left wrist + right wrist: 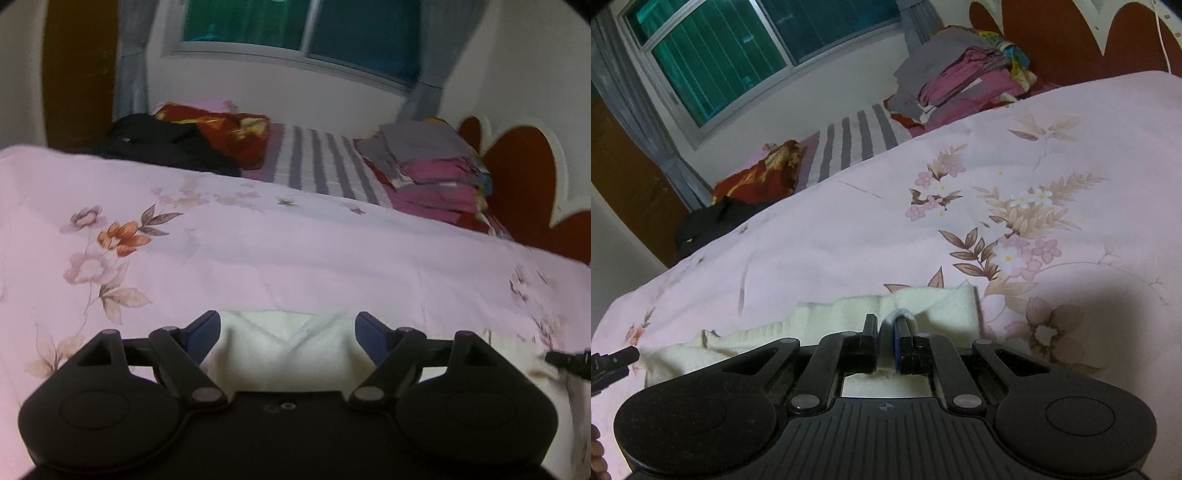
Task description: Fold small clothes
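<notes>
Cream knit garment lies rumpled, pinched by right gripper

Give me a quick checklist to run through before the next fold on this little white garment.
1. Right gripper shut on the white garment: ok.
2. Left gripper holding cloth: not ok, jaws open around it.
3. Garment lying on the pink floral bedspread: ok.
4. Garment flat: not ok, bunched at the right gripper.
5. Folded stack and dark clothes well away: ok.
6. Grip is on an edge: cannot tell.
</notes>
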